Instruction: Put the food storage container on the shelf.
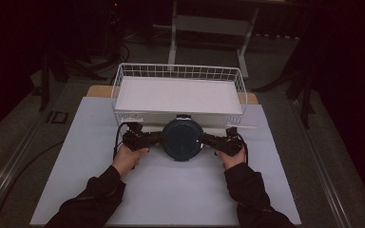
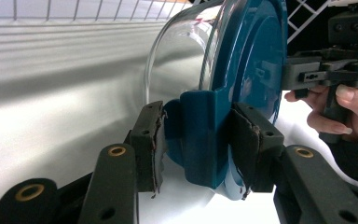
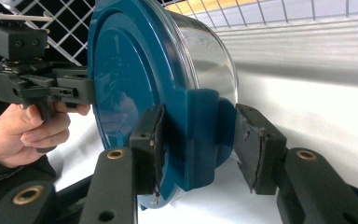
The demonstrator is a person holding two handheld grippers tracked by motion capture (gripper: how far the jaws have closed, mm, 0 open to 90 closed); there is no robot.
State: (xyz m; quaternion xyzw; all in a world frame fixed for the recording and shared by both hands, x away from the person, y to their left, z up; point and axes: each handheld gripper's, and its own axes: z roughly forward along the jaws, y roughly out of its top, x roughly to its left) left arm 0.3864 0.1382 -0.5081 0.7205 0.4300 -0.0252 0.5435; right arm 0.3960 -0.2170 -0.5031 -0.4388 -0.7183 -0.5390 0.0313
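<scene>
I hold the lidded glass bowl [image 1: 182,138] by its blue lid clips, just before the wire basket [image 1: 123,78]: left gripper [image 2: 196,140] clamped, right gripper [image 3: 198,142] touching one side only. I should level it and lower both hands together.

A white wire basket [image 1: 178,71] with a white tray [image 1: 178,94] inside sits at the far edge of a pale mat [image 1: 166,190]; behind stands what looks like a table frame [image 1: 209,23]
</scene>
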